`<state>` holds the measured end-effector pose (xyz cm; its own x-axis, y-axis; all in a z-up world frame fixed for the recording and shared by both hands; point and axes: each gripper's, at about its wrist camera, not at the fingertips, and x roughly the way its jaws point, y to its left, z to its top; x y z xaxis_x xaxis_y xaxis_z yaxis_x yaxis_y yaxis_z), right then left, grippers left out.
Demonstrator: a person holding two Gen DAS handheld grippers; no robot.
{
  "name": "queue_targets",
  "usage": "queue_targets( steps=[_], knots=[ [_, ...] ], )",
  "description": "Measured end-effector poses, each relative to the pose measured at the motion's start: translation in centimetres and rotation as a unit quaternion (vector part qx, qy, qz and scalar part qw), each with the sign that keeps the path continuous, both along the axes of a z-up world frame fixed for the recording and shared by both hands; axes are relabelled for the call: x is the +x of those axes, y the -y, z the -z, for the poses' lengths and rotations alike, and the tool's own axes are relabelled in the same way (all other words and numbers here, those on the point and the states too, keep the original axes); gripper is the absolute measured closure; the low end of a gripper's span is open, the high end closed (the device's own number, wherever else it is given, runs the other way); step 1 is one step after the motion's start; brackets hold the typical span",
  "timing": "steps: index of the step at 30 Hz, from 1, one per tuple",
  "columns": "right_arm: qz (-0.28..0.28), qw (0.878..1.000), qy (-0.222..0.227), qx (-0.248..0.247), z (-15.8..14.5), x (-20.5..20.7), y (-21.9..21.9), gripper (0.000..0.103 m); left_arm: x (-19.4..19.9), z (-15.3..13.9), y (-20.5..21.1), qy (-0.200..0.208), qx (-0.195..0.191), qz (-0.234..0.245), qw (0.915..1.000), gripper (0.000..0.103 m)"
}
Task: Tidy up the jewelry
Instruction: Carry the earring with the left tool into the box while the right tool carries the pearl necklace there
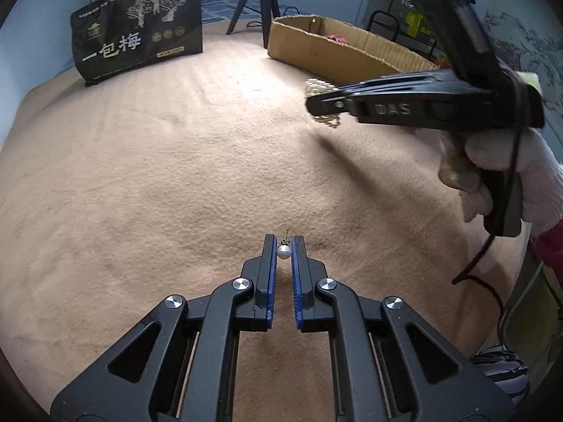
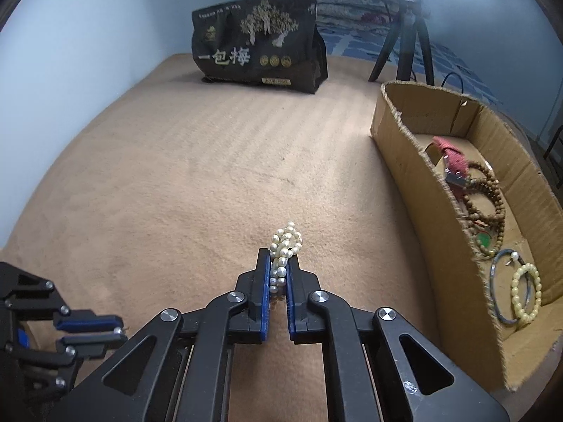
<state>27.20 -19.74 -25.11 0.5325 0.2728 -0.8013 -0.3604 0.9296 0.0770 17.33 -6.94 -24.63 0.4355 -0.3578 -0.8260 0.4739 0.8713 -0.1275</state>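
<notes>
The left gripper (image 1: 283, 246) is clenched on a pearl earring (image 1: 283, 252), the bead pinched between the blue pads with its thin post sticking up above the tips, low over the tan blanket (image 1: 158, 176). The right gripper (image 2: 279, 263) grasps a bunched pearl necklace (image 2: 285, 246); some beads sit pressed between the pads and a cluster spills past the tips. In the left wrist view that necklace is half hidden behind the right gripper's black body, and the gloved hand (image 1: 506, 176) holding it is cut off at the frame edge. A cardboard box (image 2: 415, 176) stands to the right on the blanket, holding wooden beads (image 2: 487, 197), a pale bead bracelet (image 2: 526, 292), a blue bangle (image 2: 501, 292) and a red piece partly hidden by the near wall. A dark printed bag (image 2: 257, 45) and a tripod (image 2: 404, 35) stand behind
</notes>
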Motion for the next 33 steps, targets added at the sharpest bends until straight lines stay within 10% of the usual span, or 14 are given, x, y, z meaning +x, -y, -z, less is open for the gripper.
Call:
queue_targets(
  steps=[33],
  knots=[
    [0.061, 0.992, 0.104, 0.026, -9.4, -5.7, 11.8, 0.097, 3.9, -8.4, 6.6, 0.075, -0.066, 0.001, 0.995, 0.097]
  ],
)
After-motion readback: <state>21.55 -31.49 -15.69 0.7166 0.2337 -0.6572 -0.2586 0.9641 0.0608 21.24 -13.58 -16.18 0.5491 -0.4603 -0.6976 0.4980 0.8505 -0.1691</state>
